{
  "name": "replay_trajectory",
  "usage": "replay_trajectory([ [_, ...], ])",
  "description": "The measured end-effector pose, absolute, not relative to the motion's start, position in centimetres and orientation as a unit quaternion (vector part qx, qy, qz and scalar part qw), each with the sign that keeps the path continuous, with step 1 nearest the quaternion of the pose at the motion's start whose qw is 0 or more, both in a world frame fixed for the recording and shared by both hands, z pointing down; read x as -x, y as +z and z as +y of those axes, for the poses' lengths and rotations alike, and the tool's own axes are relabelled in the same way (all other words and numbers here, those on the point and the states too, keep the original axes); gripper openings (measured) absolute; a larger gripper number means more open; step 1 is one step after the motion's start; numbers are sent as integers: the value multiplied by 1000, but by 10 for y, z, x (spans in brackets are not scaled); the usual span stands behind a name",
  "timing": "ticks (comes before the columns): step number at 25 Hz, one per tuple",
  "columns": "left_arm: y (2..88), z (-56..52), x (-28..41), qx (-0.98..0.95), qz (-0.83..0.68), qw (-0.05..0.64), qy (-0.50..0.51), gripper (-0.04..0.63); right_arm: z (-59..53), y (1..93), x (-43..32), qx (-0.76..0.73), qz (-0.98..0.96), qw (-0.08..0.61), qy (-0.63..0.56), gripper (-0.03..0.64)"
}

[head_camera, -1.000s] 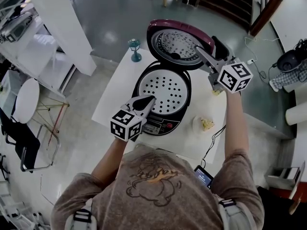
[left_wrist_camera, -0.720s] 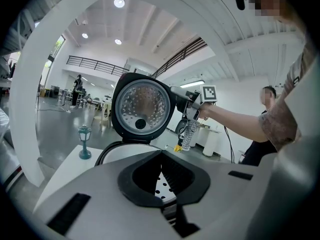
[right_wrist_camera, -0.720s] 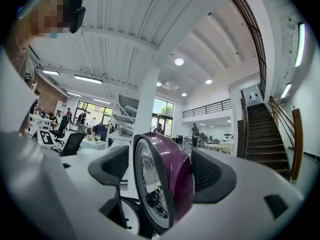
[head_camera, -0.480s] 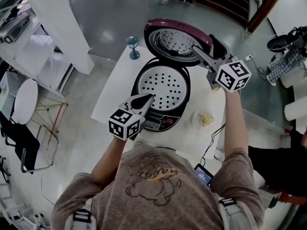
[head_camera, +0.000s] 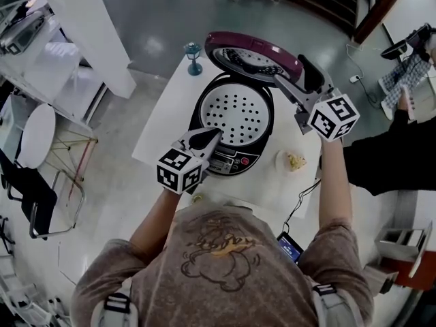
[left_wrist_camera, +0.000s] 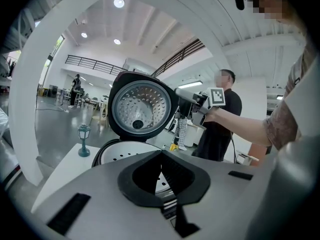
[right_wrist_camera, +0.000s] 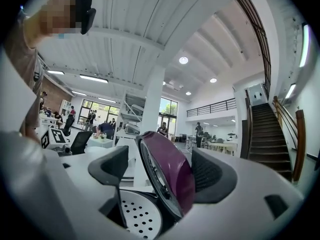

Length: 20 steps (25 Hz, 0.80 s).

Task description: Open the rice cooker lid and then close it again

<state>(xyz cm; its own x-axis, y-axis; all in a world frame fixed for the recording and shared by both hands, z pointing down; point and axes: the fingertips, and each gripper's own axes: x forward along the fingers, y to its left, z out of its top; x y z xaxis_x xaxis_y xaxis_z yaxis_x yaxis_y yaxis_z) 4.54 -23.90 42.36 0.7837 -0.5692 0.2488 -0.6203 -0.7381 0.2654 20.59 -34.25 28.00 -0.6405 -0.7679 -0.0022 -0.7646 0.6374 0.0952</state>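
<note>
Rice cooker point(head_camera: 231, 121) sat on table point(head_camera: 160, 131), lid point(head_camera: 253, 50) up, hinge at far side, inner face twd person. R gripper point(head_camera: 291, 75) was nearer: jaws spread, astride lid's right rim, purple shell against one pad. L gripper point(head_camera: 212, 136) was pressed together, empty, over front panel. Closing prob. needs rim pushed down twd person.

White table point(head_camera: 165, 122): rice cooker point(head_camera: 235, 118), teal lantern point(head_camera: 194, 56), small plate point(head_camera: 293, 161).
</note>
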Motion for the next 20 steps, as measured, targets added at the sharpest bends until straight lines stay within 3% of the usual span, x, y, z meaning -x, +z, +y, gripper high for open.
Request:
replay_trajectory([
  [20,416,-214,-40,-930,-322,161,72,21,-270,318,-174,-397,-917,29,-27,390],
])
